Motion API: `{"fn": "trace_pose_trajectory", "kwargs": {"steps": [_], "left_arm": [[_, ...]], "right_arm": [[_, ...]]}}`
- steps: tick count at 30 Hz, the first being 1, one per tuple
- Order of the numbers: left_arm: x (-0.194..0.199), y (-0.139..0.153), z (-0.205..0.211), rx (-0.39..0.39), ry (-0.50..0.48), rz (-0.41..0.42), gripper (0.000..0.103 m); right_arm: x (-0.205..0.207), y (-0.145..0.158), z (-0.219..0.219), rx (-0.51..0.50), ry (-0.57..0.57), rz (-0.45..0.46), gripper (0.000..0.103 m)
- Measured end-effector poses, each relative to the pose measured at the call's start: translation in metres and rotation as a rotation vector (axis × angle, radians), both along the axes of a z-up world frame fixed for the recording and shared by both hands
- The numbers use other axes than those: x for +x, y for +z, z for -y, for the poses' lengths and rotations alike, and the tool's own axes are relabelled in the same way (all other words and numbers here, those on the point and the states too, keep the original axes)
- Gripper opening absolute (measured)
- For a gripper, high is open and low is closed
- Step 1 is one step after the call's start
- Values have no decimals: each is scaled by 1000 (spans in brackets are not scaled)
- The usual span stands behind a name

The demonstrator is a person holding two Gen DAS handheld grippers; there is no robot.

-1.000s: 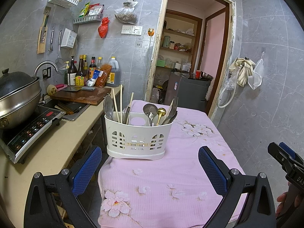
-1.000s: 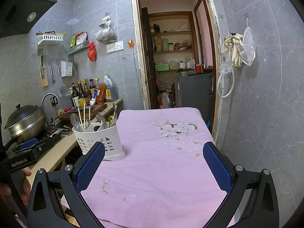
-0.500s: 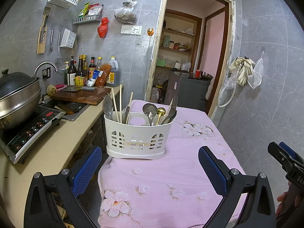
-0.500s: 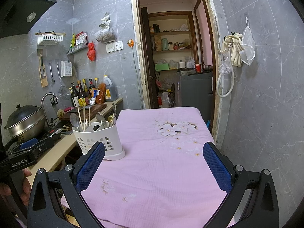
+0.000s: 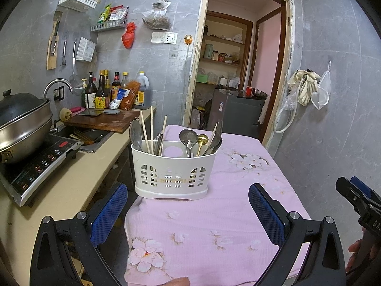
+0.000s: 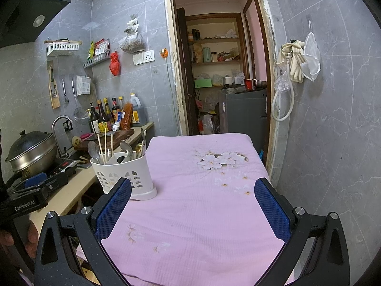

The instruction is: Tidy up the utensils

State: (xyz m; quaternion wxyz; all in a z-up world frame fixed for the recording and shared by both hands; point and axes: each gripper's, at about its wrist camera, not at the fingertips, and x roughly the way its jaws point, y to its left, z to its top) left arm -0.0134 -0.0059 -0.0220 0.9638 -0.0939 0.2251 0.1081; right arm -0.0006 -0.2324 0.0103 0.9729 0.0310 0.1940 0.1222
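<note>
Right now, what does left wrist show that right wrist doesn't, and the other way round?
Only the left wrist view: the induction cooker's control panel, and the floral print at the cloth's near edge.

Only the right wrist view: the black range hood at top left.

Both: the white utensil caddy holding spoons and chopsticks on the pink tablecloth, the lidded wok, the sauce bottles and the doorway. Both tools, left and right, are open and empty.

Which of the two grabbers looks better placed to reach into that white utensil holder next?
Probably the left gripper: the white utensil holder stands straight ahead between its open fingers. For the right gripper, also open and empty, the holder sits off to its left side.
</note>
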Motion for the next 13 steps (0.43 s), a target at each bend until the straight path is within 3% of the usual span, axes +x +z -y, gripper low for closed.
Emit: {"fn": "trace_pose_trajectory", "kwargs": {"steps": [13], "left_arm": [[1, 1, 3, 13, -3, -5, 102]], "right_arm": [[-1, -1, -1, -1, 1, -1, 102]]}}
